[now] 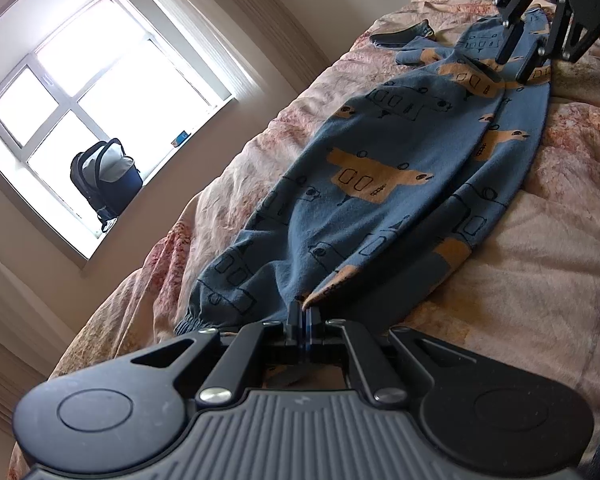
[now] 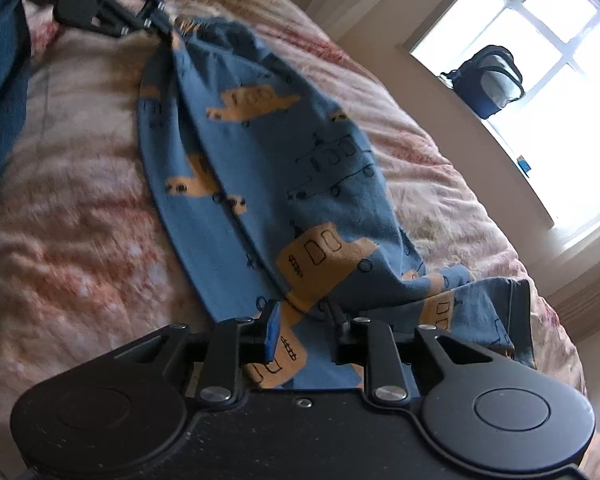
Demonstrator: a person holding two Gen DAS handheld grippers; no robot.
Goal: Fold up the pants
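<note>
Left hand-held gripper (image 1: 303, 314) pinches the pants (image 1: 380, 168) cuff tight on the bed (image 1: 540, 240); right hand-held gripper (image 2: 304, 326) sits part-open over the waistband, not clamping.

Bedspread (image 2: 80, 216) motion-blurred; backpack (image 1: 106, 178) against glare, detail lost; small box (image 1: 181, 138) on sill unreadable.

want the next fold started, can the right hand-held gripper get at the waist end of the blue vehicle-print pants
Probably yes: the right hand-held gripper stands open directly over that end of the blue vehicle-print cotton pants, fabric already between its fingers, with nothing in the way.
</note>
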